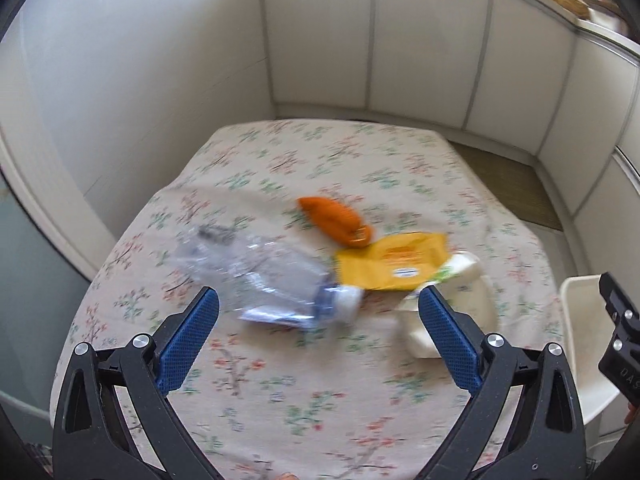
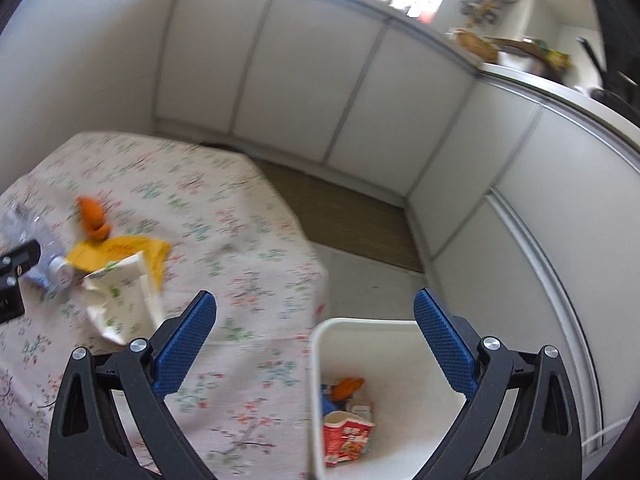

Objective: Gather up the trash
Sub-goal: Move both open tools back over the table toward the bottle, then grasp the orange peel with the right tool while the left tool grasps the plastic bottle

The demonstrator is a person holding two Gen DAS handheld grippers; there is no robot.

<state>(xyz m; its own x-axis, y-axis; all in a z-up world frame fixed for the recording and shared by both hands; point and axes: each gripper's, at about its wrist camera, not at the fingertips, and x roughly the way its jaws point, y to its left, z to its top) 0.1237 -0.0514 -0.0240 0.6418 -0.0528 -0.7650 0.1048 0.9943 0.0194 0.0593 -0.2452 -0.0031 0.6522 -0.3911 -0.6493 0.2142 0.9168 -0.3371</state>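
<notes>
The left gripper (image 1: 318,304) hangs spread wide and empty above the floral bench (image 1: 304,400), its blue pads framing the heap of rubbish. The right gripper (image 2: 314,306) is likewise released and holds nothing, poised over the white bin (image 2: 400,432) that stands off the bench's edge, at about 3 o'clock from the heap in the left view.

Four pieces remain on the bench, close together. The crushed clear bottle (image 1: 256,272) lies on its side, cap end toward 4 o'clock; it looks light, springy and slick, so a pinch across the stiffer neck near the cap should hold better than one across the crumpled body. The yellow wrapper (image 1: 384,260) touches it at 3 o'clock: thin and floppy, best taken at a raised edge. The orange wrapper (image 1: 334,220) sits at 12 o'clock, soft and bunched. The white carton (image 1: 448,308), partly under the yellow wrapper, seems creased but stiffish; a flattened end would suit.

The bin already holds a red carton (image 2: 348,438) and other scraps.
</notes>
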